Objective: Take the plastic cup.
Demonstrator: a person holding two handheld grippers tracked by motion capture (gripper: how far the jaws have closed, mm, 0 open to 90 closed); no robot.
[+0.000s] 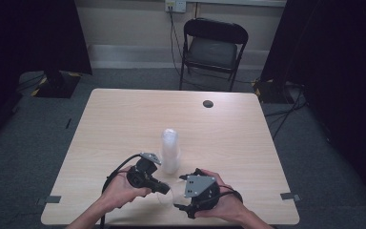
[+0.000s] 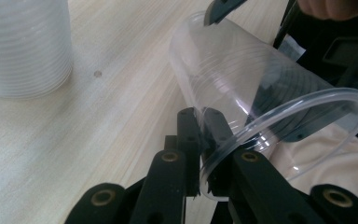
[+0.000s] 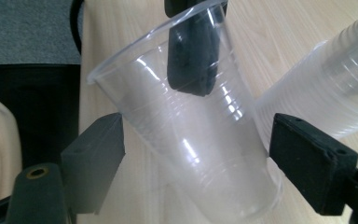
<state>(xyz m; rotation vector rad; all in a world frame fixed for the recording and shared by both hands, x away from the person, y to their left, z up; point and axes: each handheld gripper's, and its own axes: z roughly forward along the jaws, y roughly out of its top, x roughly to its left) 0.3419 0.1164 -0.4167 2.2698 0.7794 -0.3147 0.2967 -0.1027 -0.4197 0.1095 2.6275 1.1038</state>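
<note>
The left gripper (image 2: 200, 140) pinches the rim of a clear plastic cup (image 2: 261, 107). Its jaws are squeezed tight on the thin edge, one inside the cup and one outside. That grip on the rim probably leaves the body of the cup free for the other tool. The cup is tipped on its side, up off the counter (image 1: 124, 124), near the front edge and between the two hands.

The right gripper (image 3: 196, 154) has its jaws spread wide, one on each side of the cup's lower half. They do not squeeze it. It looks ready to take the cup, but that is only a guess.

A tall stack of cups (image 1: 170, 150) stands just behind the held cup, very close. A quick move forward could knock it over. The rest of the counter is bare wood, so there is lots of room to the sides and farther back. A chair (image 1: 213, 50) stands well beyond the far edge.
</note>
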